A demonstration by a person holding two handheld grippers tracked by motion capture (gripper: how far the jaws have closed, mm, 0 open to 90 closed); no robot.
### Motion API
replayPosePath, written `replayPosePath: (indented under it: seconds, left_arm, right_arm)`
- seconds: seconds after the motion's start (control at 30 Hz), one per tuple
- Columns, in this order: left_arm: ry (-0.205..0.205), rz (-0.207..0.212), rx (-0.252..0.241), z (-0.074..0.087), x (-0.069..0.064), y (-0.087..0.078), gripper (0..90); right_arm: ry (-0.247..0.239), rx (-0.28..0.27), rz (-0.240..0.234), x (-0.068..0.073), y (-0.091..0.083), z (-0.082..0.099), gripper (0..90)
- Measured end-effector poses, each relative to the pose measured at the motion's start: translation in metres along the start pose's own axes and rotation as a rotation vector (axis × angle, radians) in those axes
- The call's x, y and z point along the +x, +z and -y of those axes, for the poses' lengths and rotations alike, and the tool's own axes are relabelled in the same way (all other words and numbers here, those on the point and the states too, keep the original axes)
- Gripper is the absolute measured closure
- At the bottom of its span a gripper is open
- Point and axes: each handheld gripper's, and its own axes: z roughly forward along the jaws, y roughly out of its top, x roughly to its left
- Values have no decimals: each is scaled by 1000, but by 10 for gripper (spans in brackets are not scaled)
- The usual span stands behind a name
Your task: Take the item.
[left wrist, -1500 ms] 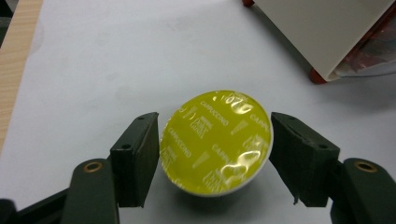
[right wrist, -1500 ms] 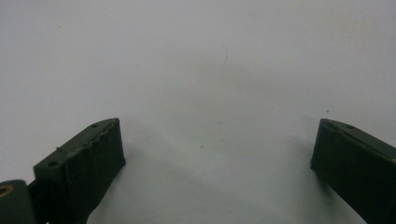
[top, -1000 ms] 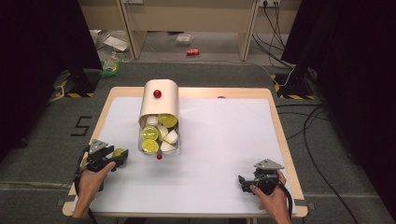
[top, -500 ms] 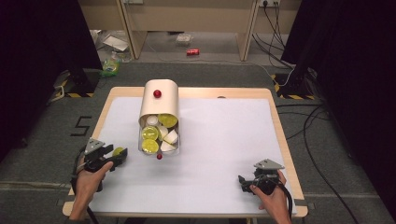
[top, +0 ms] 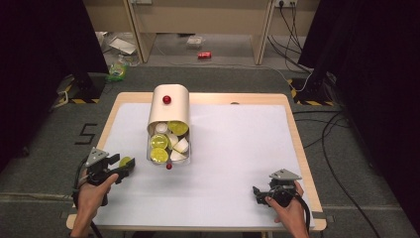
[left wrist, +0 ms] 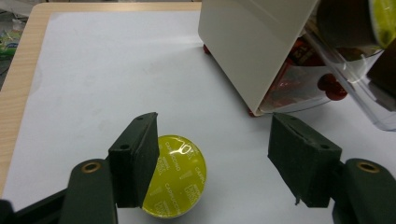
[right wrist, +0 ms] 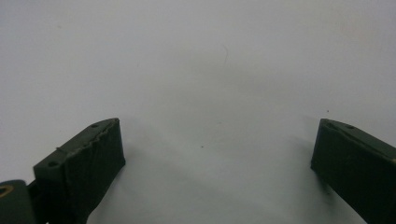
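**Capsule loose between the left jaws**

Since the earlier frames the left hand-held gripper (top: 123, 166) has lifted a little, and its jaws have just been opening: they stand apart around the yellow-green capsule (left wrist: 176, 175), which lies on the table (top: 237, 148) at the near left, just left of the dispenser (top: 169, 111). One pad seems to overlap the capsule's edge, though I cannot tell whether it touches; the other is clear of it.

Risks, as I judge them: the capsule is round with a glossy foil lid, so an off-centre squeeze could squirt it sideways or tip it on the smooth white table cover. A wide swing could also knock the dispenser, whose clear tray (top: 168, 148) is packed with capsules, with a small red ball (top: 169, 166) just near of it.

The dispenser is a smooth cream shell with a rounded top. The right hand-held gripper (top: 257, 192) sits at the near right, open and empty.
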Motion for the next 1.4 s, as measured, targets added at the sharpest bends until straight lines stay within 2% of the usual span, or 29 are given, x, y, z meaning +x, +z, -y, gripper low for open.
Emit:
replayPosePath:
  seconds: [0.27,0.67,1.0,1.4]
  left_arm:
    - [3,4,-18,1,-4,-11,318]
    - [13,13,-32,4,-18,-19,193]
    - [44,29,-49,3,-32,-26,171]
    - [52,32,-54,6,-42,-30,171]
  right_arm:
    - [0,0,0,0,0,0,27]
    - [-1,0,0,0,0,0,27]
    - [0,0,0,0,0,0,28]
    - [0,-1,-1,0,0,0,27]
